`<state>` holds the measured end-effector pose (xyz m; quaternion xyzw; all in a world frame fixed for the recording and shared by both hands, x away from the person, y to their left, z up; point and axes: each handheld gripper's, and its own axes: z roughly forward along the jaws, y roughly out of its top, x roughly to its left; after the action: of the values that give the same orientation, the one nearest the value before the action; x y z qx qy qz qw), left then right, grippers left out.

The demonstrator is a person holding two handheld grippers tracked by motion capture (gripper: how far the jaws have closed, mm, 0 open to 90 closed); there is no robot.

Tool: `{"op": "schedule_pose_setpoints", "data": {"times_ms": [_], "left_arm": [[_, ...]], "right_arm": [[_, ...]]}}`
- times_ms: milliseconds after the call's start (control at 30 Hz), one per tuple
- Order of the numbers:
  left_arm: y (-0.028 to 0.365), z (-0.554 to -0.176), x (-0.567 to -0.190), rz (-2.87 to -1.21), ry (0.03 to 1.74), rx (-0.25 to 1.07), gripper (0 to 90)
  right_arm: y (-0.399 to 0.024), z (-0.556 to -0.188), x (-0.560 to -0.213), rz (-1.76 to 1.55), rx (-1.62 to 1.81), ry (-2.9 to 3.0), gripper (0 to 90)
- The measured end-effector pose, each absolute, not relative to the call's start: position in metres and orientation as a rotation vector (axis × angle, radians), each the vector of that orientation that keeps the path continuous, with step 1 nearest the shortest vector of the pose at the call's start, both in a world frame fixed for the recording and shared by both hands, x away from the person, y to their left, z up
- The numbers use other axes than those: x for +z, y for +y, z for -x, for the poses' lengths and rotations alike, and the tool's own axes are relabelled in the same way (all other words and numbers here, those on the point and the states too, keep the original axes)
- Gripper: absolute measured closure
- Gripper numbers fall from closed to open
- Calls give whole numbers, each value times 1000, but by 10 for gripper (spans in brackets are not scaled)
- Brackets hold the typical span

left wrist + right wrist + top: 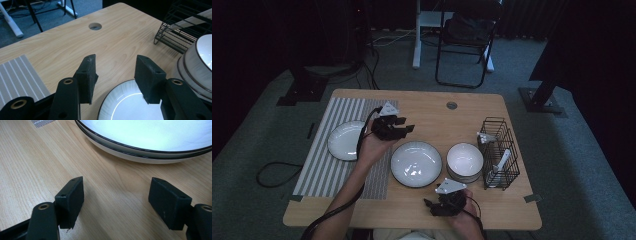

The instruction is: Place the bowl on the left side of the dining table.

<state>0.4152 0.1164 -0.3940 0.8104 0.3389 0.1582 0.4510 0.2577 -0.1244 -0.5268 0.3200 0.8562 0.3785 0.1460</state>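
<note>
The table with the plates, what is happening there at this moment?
A person holds a gripper in each hand over a wooden table. The left gripper is open, above the far rim of the large plate in the middle. The right gripper is open too, low near that plate's near edge. Neither holds anything. A smaller plate lies on the striped mat; stacked bowls stand beside a wire rack.

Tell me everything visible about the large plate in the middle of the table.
The large plate is round, white and glossy with a thin dark rim, apparently ceramic. It looks like two stacked plates in the right gripper view. It sits flat on the wooden table, between the striped mat and the bowl stack. Neither tongs touch it.
</note>
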Motion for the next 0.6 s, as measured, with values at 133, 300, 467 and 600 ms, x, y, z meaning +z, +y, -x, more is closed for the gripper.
{"op": "schedule_pose_setpoints", "data": {"times_ms": [133, 300, 467, 600], "left_arm": [[109, -415, -392, -2006, 820, 369, 528], [100, -415, -389, -2013, 799, 368, 527], [91, -414, -387, -2025, 772, 363, 527], [86, -414, -385, -2026, 760, 353, 527]], "right_arm": [[-124, -258, -527, -922, 1090, 2465, 280], [-124, -258, -527, -922, 1090, 2465, 280], [-124, -258, -527, -922, 1090, 2465, 280], [-124, -258, -527, -923, 1090, 2465, 280]]}}
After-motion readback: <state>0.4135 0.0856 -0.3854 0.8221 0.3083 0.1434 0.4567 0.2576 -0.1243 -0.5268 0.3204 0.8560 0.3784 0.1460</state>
